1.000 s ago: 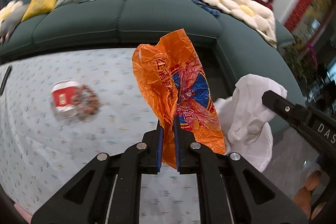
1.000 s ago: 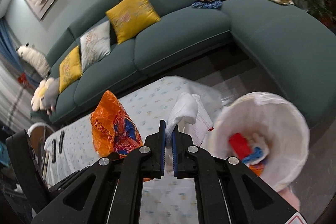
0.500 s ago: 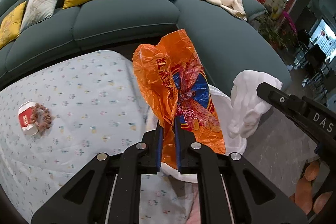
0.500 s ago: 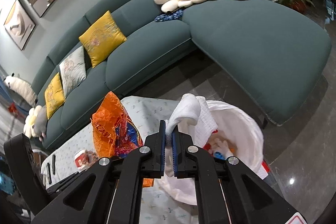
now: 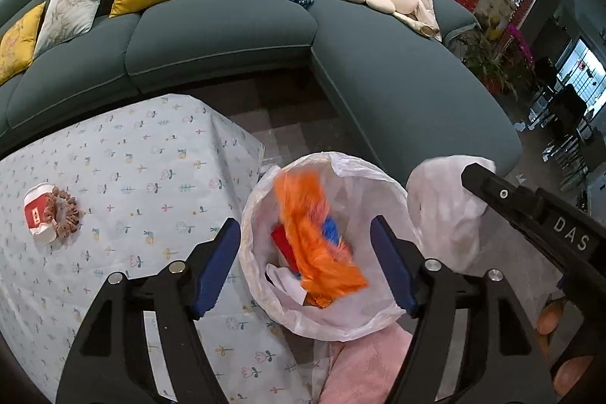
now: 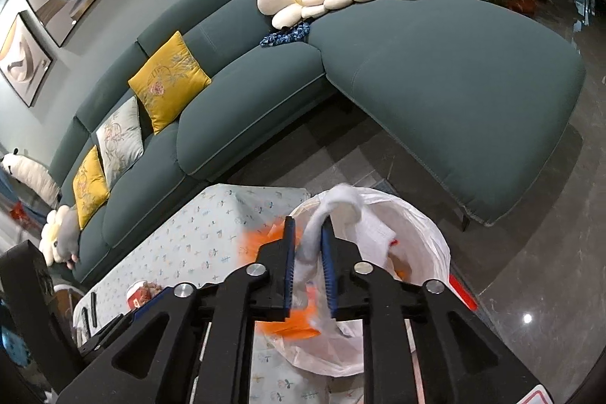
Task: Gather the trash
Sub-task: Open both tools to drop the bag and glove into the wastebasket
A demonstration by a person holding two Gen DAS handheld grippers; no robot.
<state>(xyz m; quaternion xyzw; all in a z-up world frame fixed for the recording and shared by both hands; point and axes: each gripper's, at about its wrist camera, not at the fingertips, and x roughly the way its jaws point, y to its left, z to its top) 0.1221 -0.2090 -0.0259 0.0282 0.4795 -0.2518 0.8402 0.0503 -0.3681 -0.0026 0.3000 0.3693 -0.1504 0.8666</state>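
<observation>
My left gripper (image 5: 305, 247) is open above a bin lined with a white bag (image 5: 378, 318). An orange wrapper (image 5: 314, 237), blurred, is dropping into the bin, free of the fingers. Red, blue and white trash lies inside. My right gripper (image 6: 308, 265) has its jaws parted a little, with a white tissue (image 6: 341, 205) between them over the bin (image 6: 424, 218). The tissue also shows in the left wrist view (image 5: 443, 203), beside the bin's right rim. The orange wrapper (image 6: 288, 324) shows blurred behind my right gripper's fingers.
A low table with a flowered cloth (image 5: 125, 173) is left of the bin. A red-and-white cup with a brown scrunchie (image 5: 47, 212) lies on it. A teal sofa (image 5: 227, 29) with cushions curves behind. Pink cloth (image 5: 363, 366) lies below the bin.
My left gripper opened and let the orange wrapper go; it is falling into the bin. My right gripper's jaws have parted slightly around the tissue. Both grippers moved over the bin.
</observation>
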